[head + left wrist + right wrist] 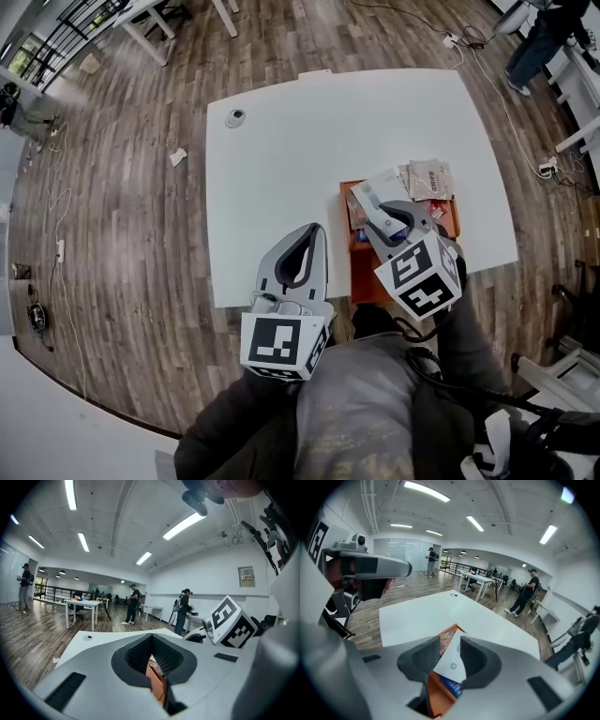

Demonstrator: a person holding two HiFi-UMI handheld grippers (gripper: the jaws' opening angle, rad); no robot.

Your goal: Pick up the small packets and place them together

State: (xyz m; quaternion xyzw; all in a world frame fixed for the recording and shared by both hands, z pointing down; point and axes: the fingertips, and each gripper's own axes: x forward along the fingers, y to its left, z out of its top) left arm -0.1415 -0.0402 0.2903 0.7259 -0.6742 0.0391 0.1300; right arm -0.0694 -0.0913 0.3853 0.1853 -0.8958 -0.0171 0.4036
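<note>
Hovering over the orange tray [367, 277] of small packets [428, 178] on the white counter [281, 159]
Right gripper [450, 641] sits half open, with a white packet [451, 665] loose between its jaws, not pinched. Left gripper [151, 637] is closed up and empty, left of the tray.

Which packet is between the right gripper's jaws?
The plain white packet in the orange tray: it lies on top between the right gripper's parted jaws, over a blue packet. The beige red-printed packet lies outside them.
</note>
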